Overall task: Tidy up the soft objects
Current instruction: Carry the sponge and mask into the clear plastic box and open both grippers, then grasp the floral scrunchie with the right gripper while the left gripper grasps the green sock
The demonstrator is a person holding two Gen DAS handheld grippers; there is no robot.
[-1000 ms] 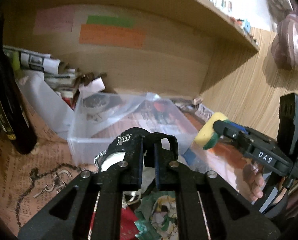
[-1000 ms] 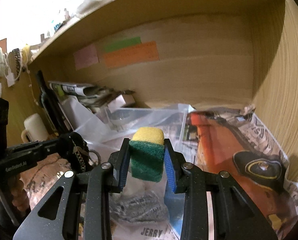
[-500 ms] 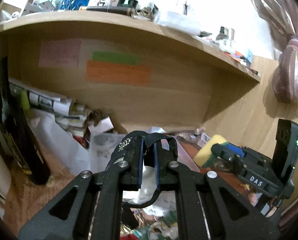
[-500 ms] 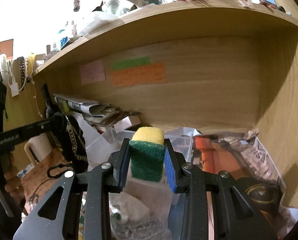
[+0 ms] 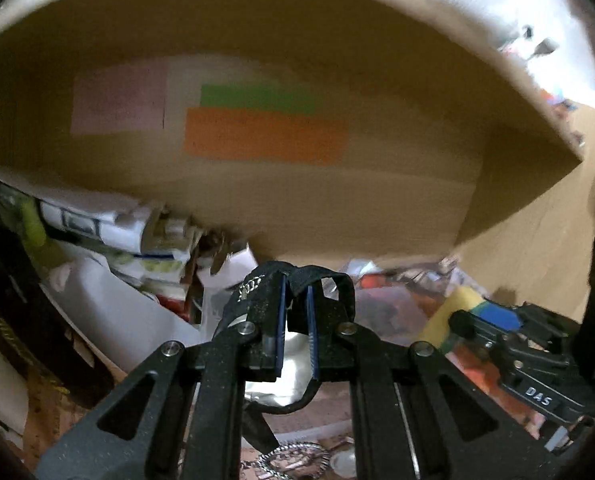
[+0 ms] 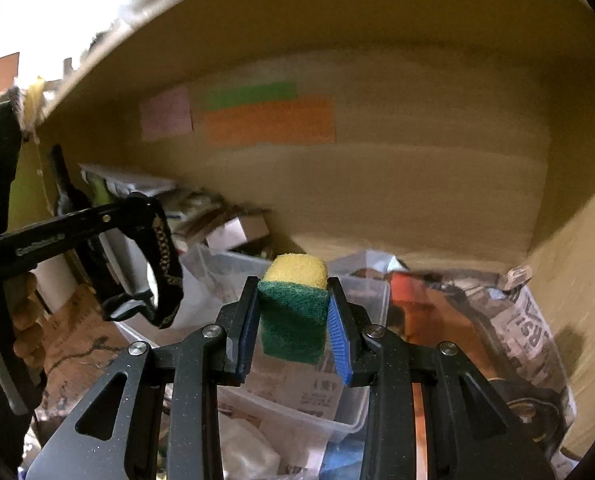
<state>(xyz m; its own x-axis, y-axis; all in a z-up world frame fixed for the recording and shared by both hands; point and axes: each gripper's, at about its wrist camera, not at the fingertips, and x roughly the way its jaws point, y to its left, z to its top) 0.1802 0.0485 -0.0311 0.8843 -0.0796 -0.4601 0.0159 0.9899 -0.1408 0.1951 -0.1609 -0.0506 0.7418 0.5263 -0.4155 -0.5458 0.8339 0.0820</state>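
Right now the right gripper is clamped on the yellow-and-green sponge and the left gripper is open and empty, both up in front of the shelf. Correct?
Not quite. The left gripper is not empty: its jaws are shut on a black strap, as the left wrist view shows. The rest holds: the right gripper is clamped on the yellow-and-green sponge, both up in front of the shelf.

Wooden alcove back wall, overhead shelf, coloured notes.
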